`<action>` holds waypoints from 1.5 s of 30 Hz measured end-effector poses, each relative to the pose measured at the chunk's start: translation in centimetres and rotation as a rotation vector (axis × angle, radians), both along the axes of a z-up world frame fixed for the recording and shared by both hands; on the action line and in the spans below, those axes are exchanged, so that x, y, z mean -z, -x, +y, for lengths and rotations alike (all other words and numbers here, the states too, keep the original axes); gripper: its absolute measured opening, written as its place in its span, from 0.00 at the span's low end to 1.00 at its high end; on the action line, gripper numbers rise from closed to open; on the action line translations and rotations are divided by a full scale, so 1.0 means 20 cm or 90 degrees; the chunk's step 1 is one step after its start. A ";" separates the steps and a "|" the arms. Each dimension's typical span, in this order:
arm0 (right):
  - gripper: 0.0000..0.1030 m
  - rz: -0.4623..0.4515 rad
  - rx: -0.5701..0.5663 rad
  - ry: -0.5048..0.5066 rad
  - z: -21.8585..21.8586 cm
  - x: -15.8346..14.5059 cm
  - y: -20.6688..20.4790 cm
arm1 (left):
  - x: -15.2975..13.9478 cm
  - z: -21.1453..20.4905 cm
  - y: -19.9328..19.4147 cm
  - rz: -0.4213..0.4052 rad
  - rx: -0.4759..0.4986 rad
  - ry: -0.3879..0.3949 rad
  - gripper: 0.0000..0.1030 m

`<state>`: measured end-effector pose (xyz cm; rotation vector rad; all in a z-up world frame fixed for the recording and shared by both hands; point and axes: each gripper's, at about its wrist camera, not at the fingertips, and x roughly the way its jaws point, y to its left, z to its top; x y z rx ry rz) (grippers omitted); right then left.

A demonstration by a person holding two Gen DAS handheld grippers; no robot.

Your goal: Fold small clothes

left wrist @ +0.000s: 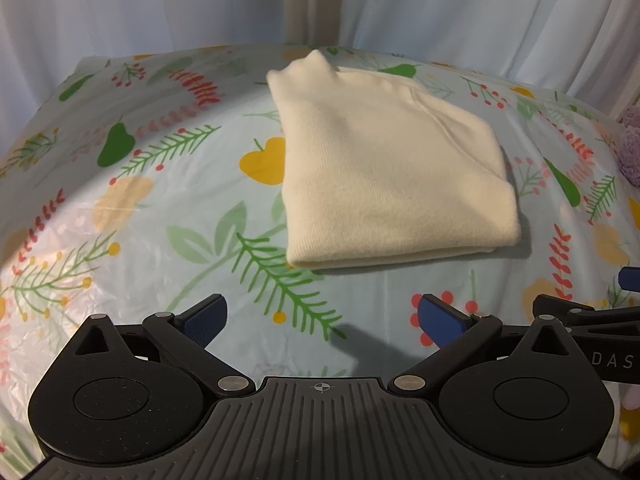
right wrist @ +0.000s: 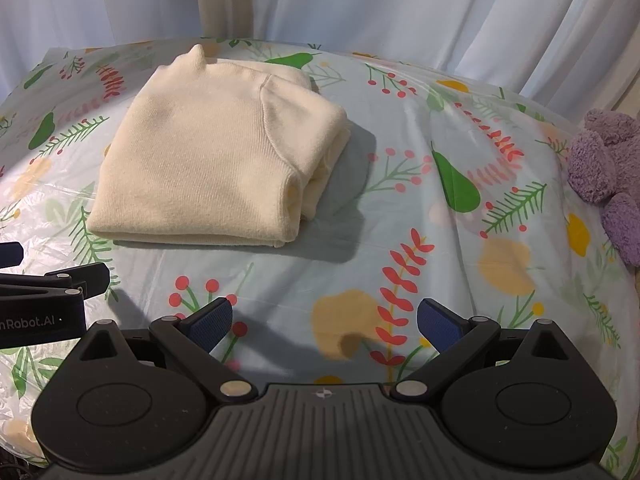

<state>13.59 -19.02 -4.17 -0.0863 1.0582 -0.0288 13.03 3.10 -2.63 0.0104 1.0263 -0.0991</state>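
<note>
A cream knitted sweater [left wrist: 384, 168] lies folded into a compact rectangle on the floral tablecloth [left wrist: 160, 208], its neck pointing to the far side. The right wrist view shows the same cream sweater [right wrist: 208, 152] at the upper left, with folded layers stacked along its right edge. My left gripper [left wrist: 322, 318] hovers open in front of the sweater's near edge, nothing between its blue pads. My right gripper [right wrist: 325, 322] is open too, standing over bare cloth to the right of the sweater's near corner. Each gripper shows at the edge of the other's view.
A purple plush toy [right wrist: 612, 168] rests at the right edge of the table. White curtains [right wrist: 400, 4] hang close behind the far edge. The tablecloth [right wrist: 440, 240] has a shiny plastic cover, with bare cloth to the sweater's left and right.
</note>
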 end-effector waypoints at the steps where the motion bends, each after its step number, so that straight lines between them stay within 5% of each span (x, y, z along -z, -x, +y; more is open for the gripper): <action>1: 0.96 0.000 -0.001 0.001 0.00 0.00 0.00 | 0.00 0.00 0.00 0.000 0.000 0.000 1.00; 45: 0.96 -0.011 0.008 0.003 0.03 -0.02 0.03 | 0.01 0.03 0.02 0.006 0.001 -0.001 1.00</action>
